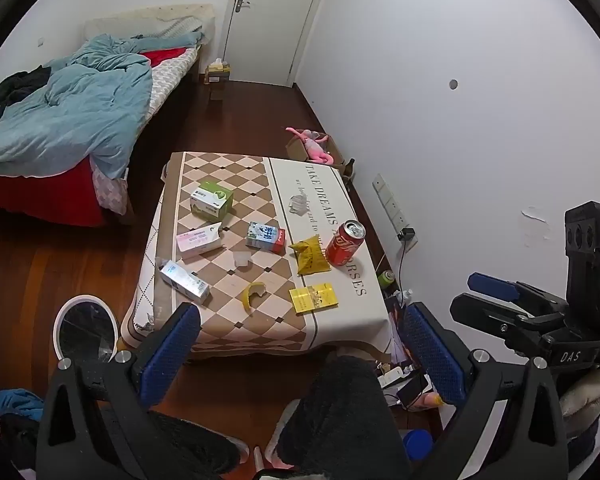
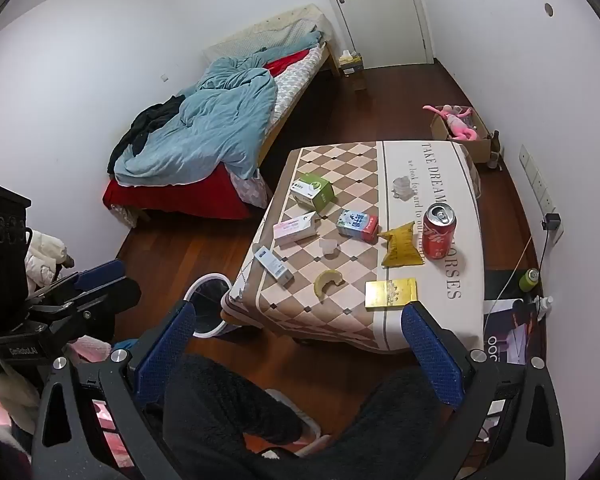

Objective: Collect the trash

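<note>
We hold both blue-padded grippers, left (image 1: 300, 354) and right (image 2: 296, 354), spread wide and empty, short of the checked cloth-covered table's (image 1: 260, 332) near edge; a flat yellow box (image 1: 314, 298) lies near that edge.

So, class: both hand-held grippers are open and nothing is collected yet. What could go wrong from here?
1. The can stands upright with its top open; a knock might tip it and spill any leftover drink onto the cloth.
2. The bin sits on the floor beside the table; dropped trash could miss it.

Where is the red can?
In both views the can stands upright on the table's right side, beside the yellow bag.
</note>
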`<control>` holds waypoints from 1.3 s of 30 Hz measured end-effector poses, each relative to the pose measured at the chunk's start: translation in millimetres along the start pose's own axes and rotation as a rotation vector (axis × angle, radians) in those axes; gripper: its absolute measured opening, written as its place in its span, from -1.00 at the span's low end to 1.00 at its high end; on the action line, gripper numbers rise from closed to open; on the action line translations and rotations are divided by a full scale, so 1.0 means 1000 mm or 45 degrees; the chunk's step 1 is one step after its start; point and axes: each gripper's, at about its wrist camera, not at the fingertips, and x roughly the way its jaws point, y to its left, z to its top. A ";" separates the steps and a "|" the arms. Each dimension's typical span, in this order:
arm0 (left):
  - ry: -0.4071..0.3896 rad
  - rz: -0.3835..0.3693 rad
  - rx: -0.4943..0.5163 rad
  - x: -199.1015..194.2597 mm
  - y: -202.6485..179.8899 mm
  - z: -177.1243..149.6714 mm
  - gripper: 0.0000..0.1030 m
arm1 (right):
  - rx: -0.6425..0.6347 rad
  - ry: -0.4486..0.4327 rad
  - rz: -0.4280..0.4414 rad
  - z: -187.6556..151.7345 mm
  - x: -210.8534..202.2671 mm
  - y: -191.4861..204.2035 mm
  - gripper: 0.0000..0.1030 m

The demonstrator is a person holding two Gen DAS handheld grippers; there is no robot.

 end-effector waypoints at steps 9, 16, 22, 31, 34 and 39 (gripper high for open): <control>-0.006 -0.004 -0.002 0.000 0.000 0.000 1.00 | -0.010 0.009 0.004 0.005 -0.004 0.000 1.00; -0.012 0.005 0.008 0.003 0.001 0.001 1.00 | -0.024 0.009 0.010 0.009 -0.003 0.009 1.00; -0.021 0.007 0.023 -0.005 -0.004 0.001 1.00 | -0.025 0.003 0.010 0.010 -0.005 0.012 1.00; -0.017 -0.001 0.032 -0.005 -0.006 0.001 1.00 | -0.038 0.016 0.026 0.005 0.002 0.009 1.00; -0.014 -0.002 0.033 -0.003 -0.007 0.000 1.00 | -0.041 0.017 0.025 0.003 0.004 0.010 1.00; -0.014 -0.005 0.037 -0.004 -0.007 -0.001 1.00 | -0.045 0.015 0.027 0.000 0.004 0.011 1.00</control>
